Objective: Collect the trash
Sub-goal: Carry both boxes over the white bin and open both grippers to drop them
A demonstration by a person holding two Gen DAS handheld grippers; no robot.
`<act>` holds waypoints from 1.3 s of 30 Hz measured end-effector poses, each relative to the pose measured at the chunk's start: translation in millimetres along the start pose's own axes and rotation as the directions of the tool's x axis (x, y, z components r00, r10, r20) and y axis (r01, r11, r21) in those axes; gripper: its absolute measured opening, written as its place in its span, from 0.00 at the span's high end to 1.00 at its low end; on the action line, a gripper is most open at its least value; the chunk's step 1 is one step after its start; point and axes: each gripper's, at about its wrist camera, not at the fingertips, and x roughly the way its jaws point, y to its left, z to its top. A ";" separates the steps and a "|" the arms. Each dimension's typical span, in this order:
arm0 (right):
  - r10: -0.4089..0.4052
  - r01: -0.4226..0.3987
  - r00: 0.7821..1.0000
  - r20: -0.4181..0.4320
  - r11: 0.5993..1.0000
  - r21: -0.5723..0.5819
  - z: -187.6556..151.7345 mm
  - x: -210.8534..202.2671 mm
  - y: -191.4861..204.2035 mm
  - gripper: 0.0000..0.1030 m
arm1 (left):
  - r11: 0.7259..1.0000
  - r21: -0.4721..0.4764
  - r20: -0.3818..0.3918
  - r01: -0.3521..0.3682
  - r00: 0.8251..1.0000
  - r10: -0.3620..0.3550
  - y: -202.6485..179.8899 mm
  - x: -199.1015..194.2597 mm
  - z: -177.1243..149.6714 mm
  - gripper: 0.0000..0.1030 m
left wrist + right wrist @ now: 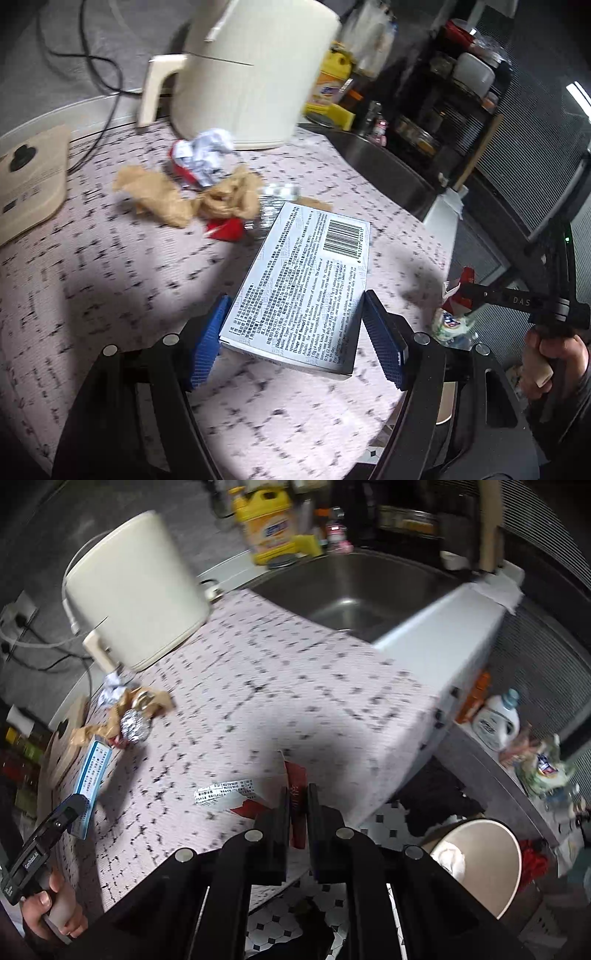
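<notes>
Left wrist view: the collecting step is under way. The left claw (293,339) grips a white printed box (301,291) between its blue pads (207,343), jaws wide, above the bench (110,280); crumpled paper trash (173,195) lies ahead of it. Right wrist view: the right claw (297,812) is pinched shut on a red wrapper (295,786). The bin (480,864) sits below and right of it; the next move likely calls for carrying both items over it.

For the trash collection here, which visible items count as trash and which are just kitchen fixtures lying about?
Trash: printed box in left tool; red wrapper in right tool; brown paper wads; white crumpled wrapper; foil ball.
Just there: kettle; yellow bottle; sink; white detergent bottle.
</notes>
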 end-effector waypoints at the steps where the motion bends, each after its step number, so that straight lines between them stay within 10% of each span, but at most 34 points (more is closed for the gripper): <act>1: -0.008 0.008 1.000 0.005 1.000 0.016 -1.0 -3.5 -8.3 0.91 | 1.000 0.015 -0.002 0.012 1.000 -0.012 -10.3 2.8 0.3 0.30; 18: -0.055 0.057 0.998 -0.017 0.984 0.167 -57.2 -49.8 -192.8 0.90 | 0.993 0.102 -0.055 0.063 0.997 -0.057 -184.2 34.2 -41.4 0.30; 25: -0.050 0.055 0.998 -0.027 0.978 0.200 -90.9 -60.6 -259.8 0.60 | 0.987 0.147 -0.114 0.059 0.993 -0.043 -247.5 51.6 -80.0 0.30; 39: -0.109 0.112 0.994 -0.025 0.954 0.280 -150.6 -105.5 -358.7 0.60 | 0.971 0.189 -0.214 0.150 0.971 -0.108 -341.0 91.4 -145.8 0.30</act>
